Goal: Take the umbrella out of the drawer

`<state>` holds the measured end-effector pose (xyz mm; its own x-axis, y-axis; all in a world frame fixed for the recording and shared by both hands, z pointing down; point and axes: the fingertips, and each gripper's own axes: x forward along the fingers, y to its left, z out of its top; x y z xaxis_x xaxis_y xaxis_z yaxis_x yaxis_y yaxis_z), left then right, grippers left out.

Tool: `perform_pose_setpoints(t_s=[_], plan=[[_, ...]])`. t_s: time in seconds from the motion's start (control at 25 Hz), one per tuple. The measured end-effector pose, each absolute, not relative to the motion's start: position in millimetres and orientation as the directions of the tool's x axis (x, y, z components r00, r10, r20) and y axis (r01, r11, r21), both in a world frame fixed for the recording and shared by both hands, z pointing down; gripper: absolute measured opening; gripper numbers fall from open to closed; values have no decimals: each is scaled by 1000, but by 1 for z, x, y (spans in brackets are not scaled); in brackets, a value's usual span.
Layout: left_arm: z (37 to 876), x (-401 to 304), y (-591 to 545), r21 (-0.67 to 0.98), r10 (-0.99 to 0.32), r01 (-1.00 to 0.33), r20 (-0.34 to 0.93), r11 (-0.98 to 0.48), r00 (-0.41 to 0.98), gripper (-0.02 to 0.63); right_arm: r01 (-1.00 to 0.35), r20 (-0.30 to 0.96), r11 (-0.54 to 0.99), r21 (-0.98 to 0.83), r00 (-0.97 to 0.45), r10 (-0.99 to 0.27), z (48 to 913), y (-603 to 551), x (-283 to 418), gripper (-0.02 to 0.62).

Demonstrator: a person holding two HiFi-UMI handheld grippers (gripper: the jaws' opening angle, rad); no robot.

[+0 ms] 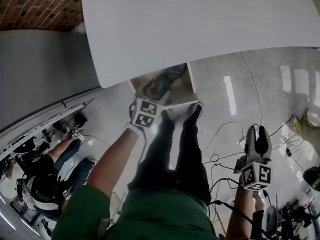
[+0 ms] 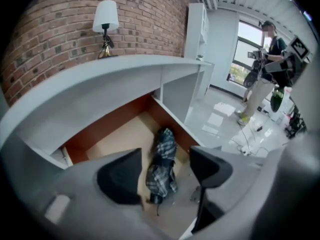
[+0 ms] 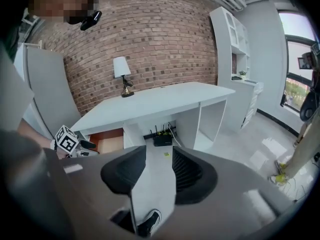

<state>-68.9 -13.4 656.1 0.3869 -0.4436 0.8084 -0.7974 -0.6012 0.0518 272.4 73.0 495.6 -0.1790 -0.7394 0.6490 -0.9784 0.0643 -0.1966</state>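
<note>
The folded plaid umbrella (image 2: 161, 156) lies in the open drawer (image 2: 112, 136) beneath the white tabletop (image 1: 200, 24), close to the drawer's right wall in the left gripper view; the left gripper (image 2: 165, 171) hangs above it, fingers apart and not touching; the right gripper (image 3: 159, 173) is held over the floor, fingers apart with nothing between them.

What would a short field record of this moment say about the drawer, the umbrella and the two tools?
drawer: open under the white desk, wooden floor showing
umbrella: folded, plaid, lying on the drawer floor
left tool: over the drawer, jaws apart, umbrella in line between them but not gripped
right tool: held off to the side, jaws apart, nothing between them
task status: umbrella not yet taken out
</note>
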Motion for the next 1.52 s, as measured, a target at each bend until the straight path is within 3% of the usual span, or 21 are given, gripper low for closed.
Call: perform_pose_setpoints(t_s=[0.96, 1.16, 1.52], plan=[[826, -43, -32, 88, -234, -763, 924, -640, 303, 391, -980, 737, 14, -198, -158, -657, 557, 104, 306, 147], [835, -53, -39, 106, -205, -807, 940, -581, 271, 299, -981, 753, -13, -194, -141, -642, 561, 107, 312, 147], [833, -56, -37, 103, -192, -754, 936, -649, 294, 181, -980, 758, -15, -200, -145, -636, 563, 105, 308, 147]])
